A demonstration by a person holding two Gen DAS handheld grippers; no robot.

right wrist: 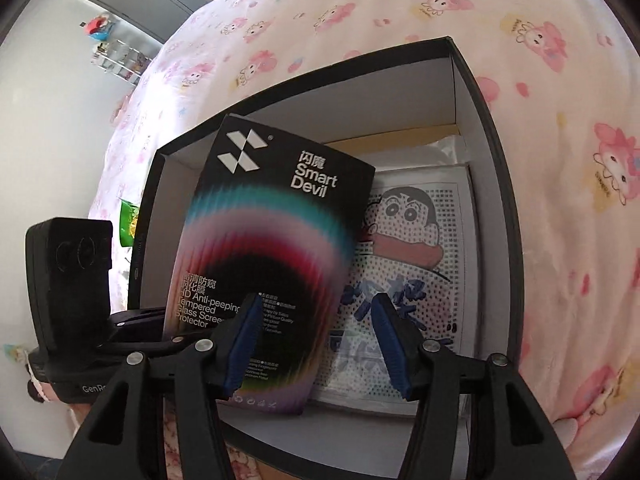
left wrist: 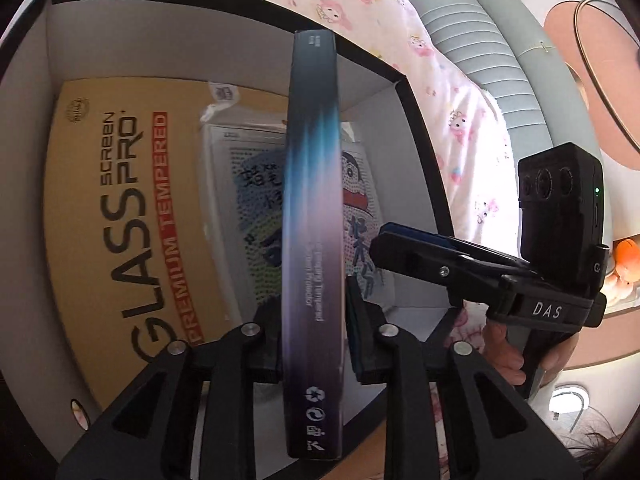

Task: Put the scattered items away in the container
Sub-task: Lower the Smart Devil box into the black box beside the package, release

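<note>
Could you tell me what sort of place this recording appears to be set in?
Most likely a bedroom at home. The black box sits on a bed sheet printed with pink cartoon characters, beside a grey padded headboard, and a small shelf with toys stands by the wall.

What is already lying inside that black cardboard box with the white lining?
Inside the black cardboard box lie a tan Glass Screen Pro package and a cartoon bead-art sheet in clear plastic. The dark Smart Devil screen-protector box, held by the left claw, hides part of them.
</note>
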